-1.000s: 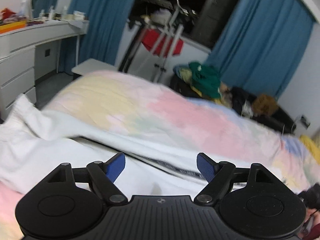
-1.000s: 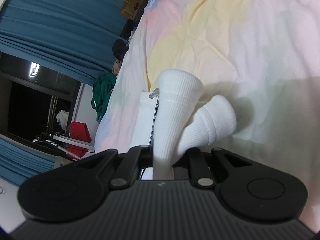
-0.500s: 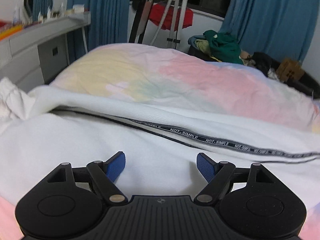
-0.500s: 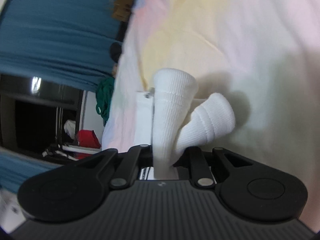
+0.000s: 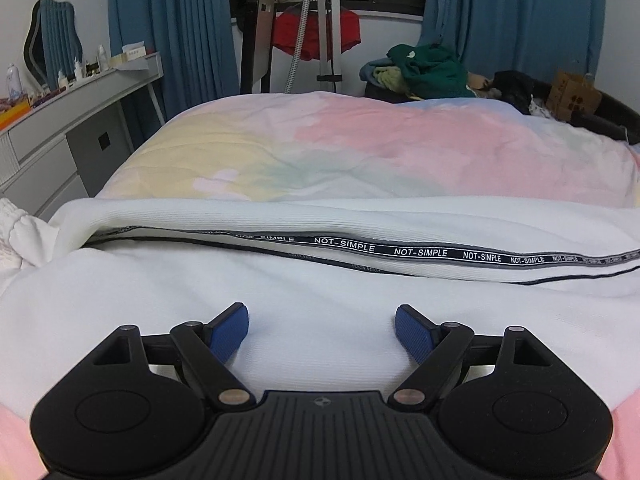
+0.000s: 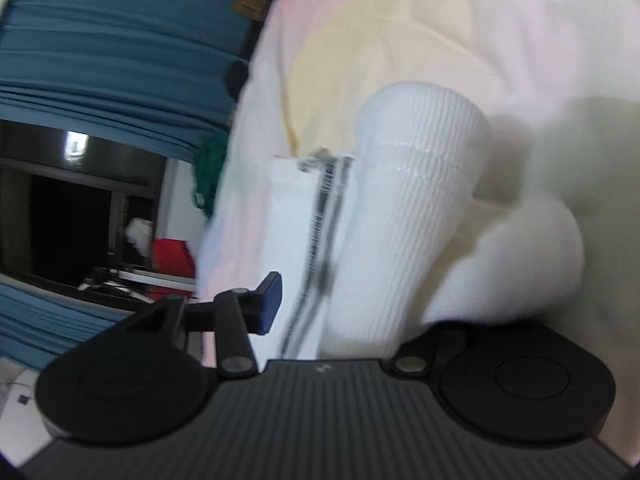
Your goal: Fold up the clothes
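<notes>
Right gripper (image 6: 340, 312) opening, letting go the ribbed cuff (image 6: 404, 216) clamped a second ago; left gripper (image 5: 322, 326) spread, empty, lowered over white jacket (image 5: 280, 292) beside the cuff.

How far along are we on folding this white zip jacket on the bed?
Done: the white jacket lies across the pastel duvet, one layer folded over along the NOT-SIMPLE zipper tape.

In hand: the right gripper is opening with the ribbed cuff between its jaws, letting it go. The left gripper hovers open over the jacket body, gripping nothing.

Left: the sleeves look untucked and the final folds aren't made.
</notes>
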Demonstrator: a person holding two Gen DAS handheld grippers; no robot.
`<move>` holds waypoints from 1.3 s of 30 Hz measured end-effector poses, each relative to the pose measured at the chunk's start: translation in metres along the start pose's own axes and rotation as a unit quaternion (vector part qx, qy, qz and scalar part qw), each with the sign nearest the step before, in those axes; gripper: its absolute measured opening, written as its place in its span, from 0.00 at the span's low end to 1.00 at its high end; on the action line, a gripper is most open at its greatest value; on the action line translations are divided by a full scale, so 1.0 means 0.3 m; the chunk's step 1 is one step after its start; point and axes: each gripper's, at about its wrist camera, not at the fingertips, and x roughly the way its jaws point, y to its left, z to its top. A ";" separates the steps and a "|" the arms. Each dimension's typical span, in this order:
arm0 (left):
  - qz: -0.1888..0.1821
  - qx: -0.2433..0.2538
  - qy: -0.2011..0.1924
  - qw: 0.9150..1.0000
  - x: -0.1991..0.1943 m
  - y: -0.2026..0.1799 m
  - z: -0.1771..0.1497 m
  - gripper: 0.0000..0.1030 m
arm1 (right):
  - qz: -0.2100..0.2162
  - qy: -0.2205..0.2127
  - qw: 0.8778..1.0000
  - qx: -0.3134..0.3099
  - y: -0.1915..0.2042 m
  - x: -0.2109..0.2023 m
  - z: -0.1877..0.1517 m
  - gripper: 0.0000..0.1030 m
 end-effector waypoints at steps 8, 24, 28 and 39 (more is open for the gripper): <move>0.006 -0.019 -0.063 0.998 -0.074 0.031 0.018 0.80 | -0.065 -0.025 0.996 -0.055 0.059 0.027 -0.004 0.13; 0.100 0.068 0.002 0.993 0.031 -0.007 -0.013 0.81 | -0.079 -0.117 0.954 -0.265 0.341 -0.038 -0.124 0.12; 0.099 0.069 0.005 0.993 0.036 -0.008 -0.017 0.81 | -0.063 -0.135 0.932 -0.331 0.398 -0.088 -0.168 0.12; 0.058 -0.002 -0.041 0.997 -0.095 0.077 0.033 0.81 | 0.032 -0.200 0.786 -0.585 0.681 -0.219 -0.682 0.12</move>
